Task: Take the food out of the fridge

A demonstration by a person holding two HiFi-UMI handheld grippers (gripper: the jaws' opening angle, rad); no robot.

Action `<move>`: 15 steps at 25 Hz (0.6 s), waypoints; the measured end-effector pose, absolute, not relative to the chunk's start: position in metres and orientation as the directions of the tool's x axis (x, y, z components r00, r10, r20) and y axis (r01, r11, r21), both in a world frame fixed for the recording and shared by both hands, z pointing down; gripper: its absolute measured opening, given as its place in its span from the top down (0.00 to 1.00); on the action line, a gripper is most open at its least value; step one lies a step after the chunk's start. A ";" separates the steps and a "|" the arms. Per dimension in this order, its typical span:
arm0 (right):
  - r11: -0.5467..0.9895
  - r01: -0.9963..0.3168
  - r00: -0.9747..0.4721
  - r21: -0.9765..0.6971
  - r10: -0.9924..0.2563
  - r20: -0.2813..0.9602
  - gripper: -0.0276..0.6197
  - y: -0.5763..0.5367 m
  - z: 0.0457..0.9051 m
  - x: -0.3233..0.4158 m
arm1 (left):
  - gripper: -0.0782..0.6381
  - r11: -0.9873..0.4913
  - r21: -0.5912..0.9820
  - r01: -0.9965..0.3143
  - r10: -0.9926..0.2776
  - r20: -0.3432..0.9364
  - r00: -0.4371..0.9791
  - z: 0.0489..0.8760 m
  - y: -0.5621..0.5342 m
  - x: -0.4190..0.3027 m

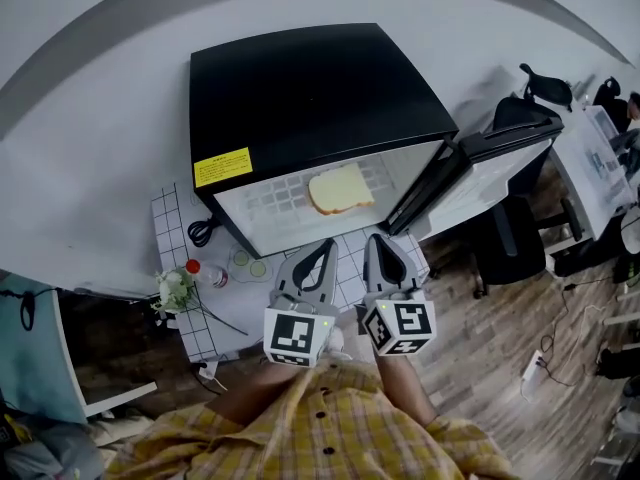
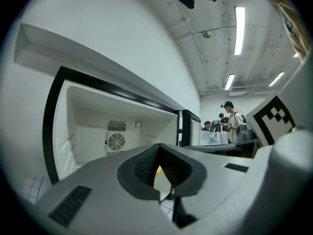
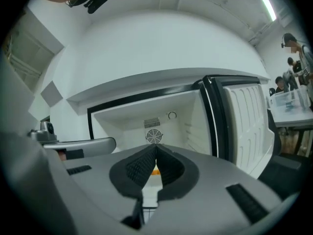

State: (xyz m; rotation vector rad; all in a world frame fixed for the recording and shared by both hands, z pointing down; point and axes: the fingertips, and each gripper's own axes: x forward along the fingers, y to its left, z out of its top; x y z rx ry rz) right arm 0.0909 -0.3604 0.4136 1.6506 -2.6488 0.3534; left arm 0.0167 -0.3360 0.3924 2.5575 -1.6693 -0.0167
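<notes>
Fridge (image 1: 310,78) was black and sat on a checked mat (image 1: 172,230); its door (image 1: 500,163) was swung open to the right. Bread (image 1: 340,188), one slice, lay flat on the white shelf (image 1: 262,206) inside, about mid-shelf and a bit toward the door side; nothing touched it.

My left tongs (image 1: 324,248) were pressed together with nothing in them; the left gripper view showed the tongs (image 2: 159,147) with pad tips meeting and the open fridge beyond. My right tongs (image 1: 379,240) were also pressed together and empty; the right gripper view showed the tongs (image 3: 156,148) with the same closed tips, aimed into the fridge. Both sat side by side just outside the fridge's open front, over the mat's front edge, apart from the bread; both pointed roughly level at the opening.

A fan grille (image 2: 116,141) sat on the fridge's back wall; a yellow sticker (image 1: 222,166) was at the front left corner of the fridge top. A red-capped bottle (image 1: 207,273) and flowers (image 1: 175,290) were at the mat's left edge, beside the fridge. A chair (image 1: 510,238) stood right of the door.
</notes>
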 end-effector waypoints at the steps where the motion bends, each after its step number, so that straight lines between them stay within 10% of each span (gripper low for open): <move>1: 0.434 -0.872 -0.467 -0.228 -0.877 0.115 0.95 -0.365 0.415 0.089 | 0.88 -0.391 0.077 -0.917 -0.918 0.039 0.395 0.392 -0.339 0.016; 7: 0.370 -0.603 -0.574 -0.707 -0.816 0.062 0.95 -0.392 0.454 0.089 | 0.88 -0.352 0.052 -0.935 -0.934 0.046 0.354 0.394 -0.344 0.015; 13: 0.078 0.123 -0.555 -0.989 -0.821 -0.134 0.95 -0.406 0.500 0.084 | 0.88 -0.307 0.037 -0.951 -0.949 0.055 0.309 0.396 -0.343 0.008; 15: 0.032 0.180 -0.539 -0.983 -0.833 -0.126 0.95 -0.407 0.513 0.084 | 0.88 -0.301 0.033 -0.953 -0.952 0.054 0.302 0.395 -0.342 0.008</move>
